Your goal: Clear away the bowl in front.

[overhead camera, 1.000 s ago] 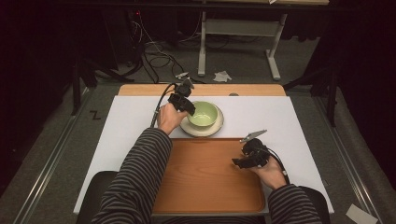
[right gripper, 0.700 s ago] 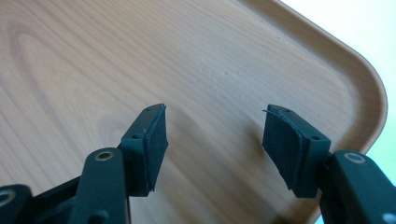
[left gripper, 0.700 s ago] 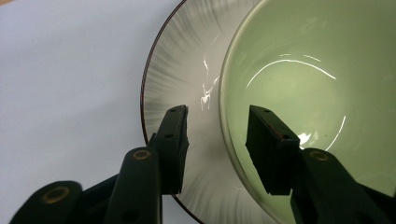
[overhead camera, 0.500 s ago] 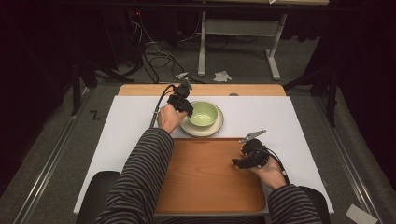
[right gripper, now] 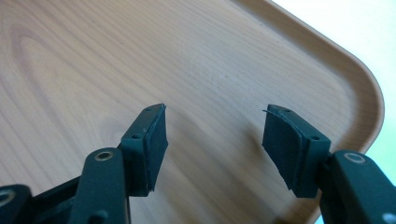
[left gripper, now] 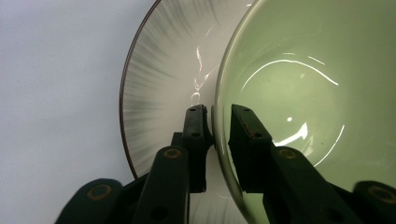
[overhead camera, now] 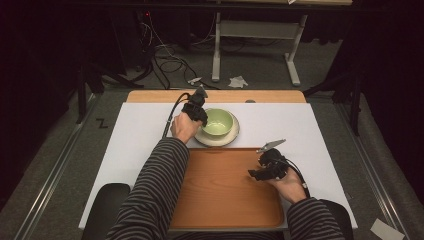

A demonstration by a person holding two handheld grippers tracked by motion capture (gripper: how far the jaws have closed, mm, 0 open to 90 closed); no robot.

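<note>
On the white table [overhead camera: 140,140], left gripper [left gripper: 219,126] pinches the upright green bowl's [overhead camera: 217,121] rim; right gripper [right gripper: 212,140] gapes over the tray [overhead camera: 220,190].

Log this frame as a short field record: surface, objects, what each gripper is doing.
surface: white table top
tray: brown wooden tray with rounded corners, near edge of the table, nothing lying on it
bowl: pale green glazed bowl, standing on the plate
plate: cream round plate with dark rim, just beyond the tray
left gripper: jaws straddle the bowl's rim, one inside, one outside, closed on it
right gripper: jaws apart, holding nothing, hovering above the tray
</note>
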